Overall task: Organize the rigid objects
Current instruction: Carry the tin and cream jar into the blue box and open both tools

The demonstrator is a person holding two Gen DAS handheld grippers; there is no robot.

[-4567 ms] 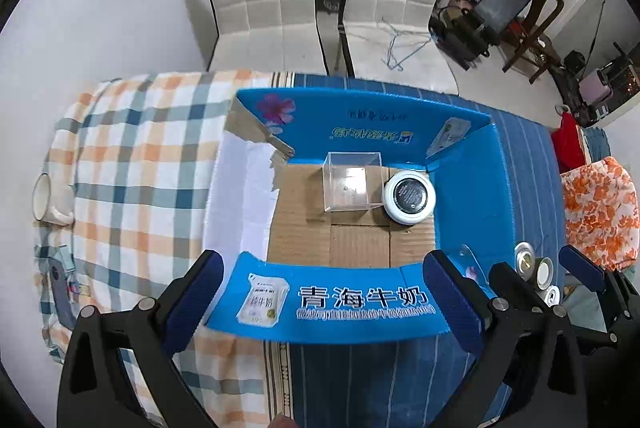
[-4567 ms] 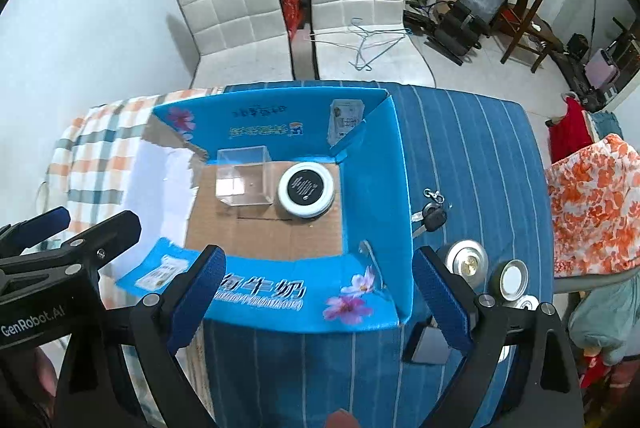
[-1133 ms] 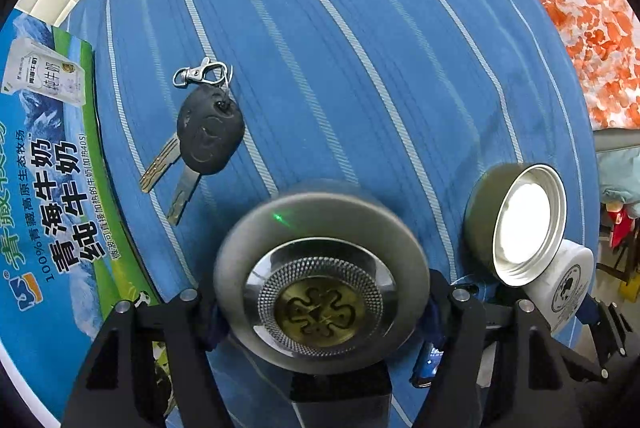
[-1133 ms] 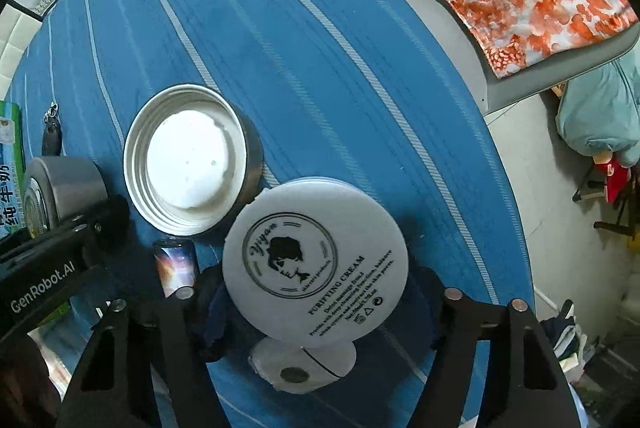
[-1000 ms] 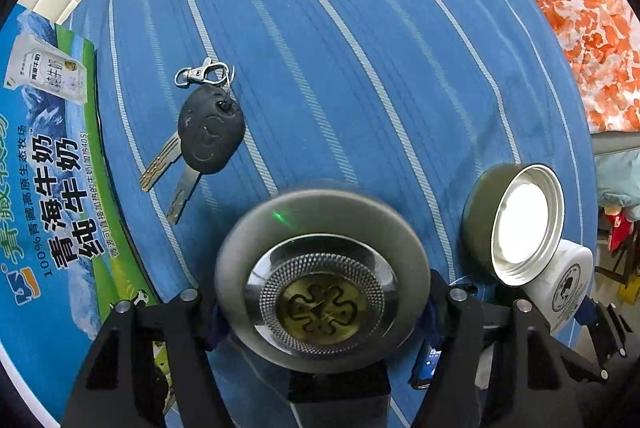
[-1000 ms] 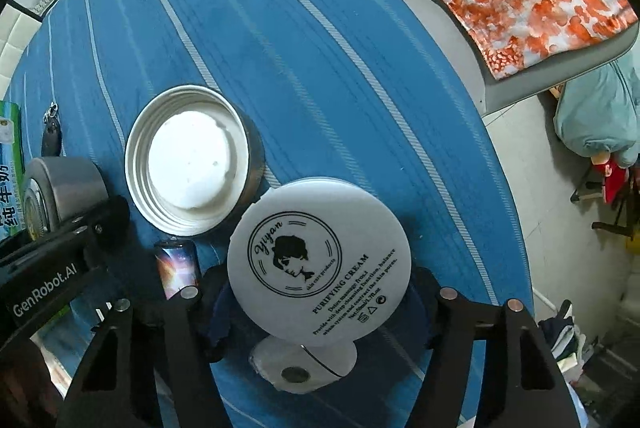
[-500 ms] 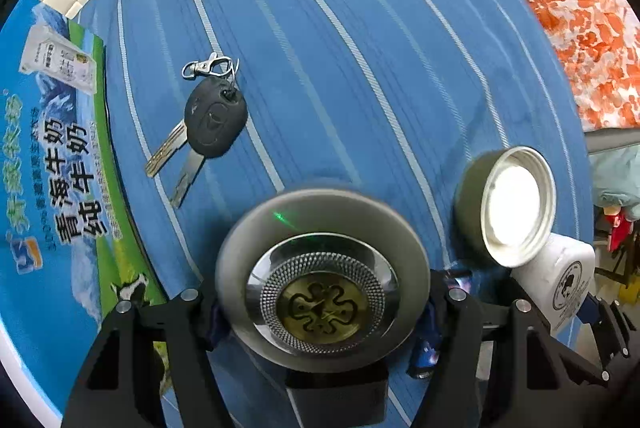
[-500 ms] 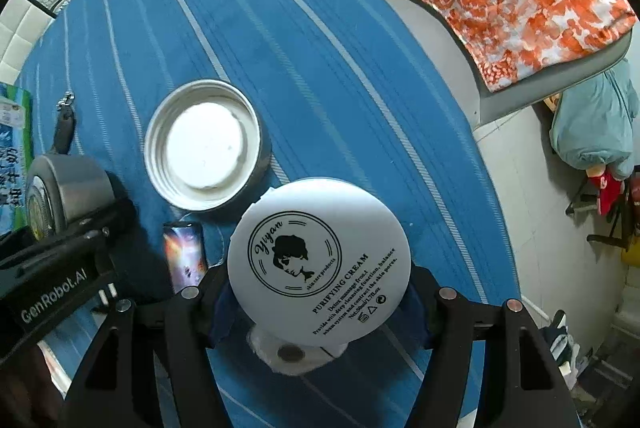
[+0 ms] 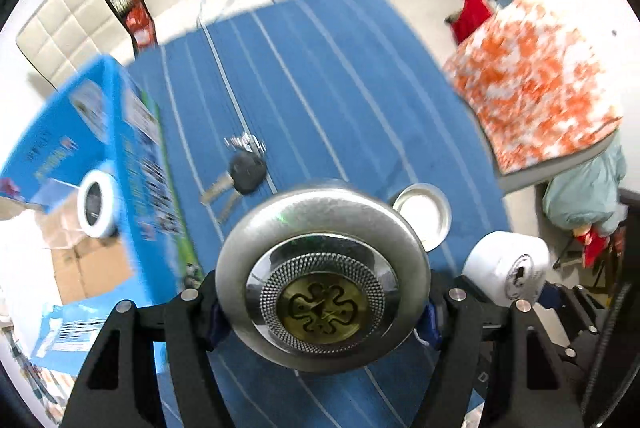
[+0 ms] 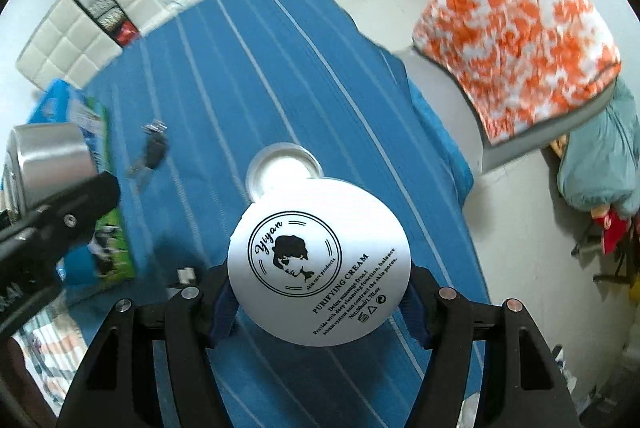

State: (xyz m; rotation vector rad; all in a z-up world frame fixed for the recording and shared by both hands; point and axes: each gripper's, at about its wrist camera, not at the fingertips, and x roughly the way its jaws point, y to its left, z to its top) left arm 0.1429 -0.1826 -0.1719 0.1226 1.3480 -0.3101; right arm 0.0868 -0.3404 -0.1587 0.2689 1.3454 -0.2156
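Blue striped cloth [image 9: 320,75] fills my left wrist view. My left gripper [image 9: 322,312] is clamped on the metal tin [image 9: 322,280] at lower centre; the blue box [image 9: 100,147] sits at left, the car key [image 9: 246,171] and the open lid [image 9: 422,211] beyond. I should carry the tin level over the box wall — not clip it.

Right wrist view: my right gripper [image 10: 320,304] grips the cream jar [image 10: 319,260] at lower centre — I judge it box-bound too, so I'd stagger the arms.
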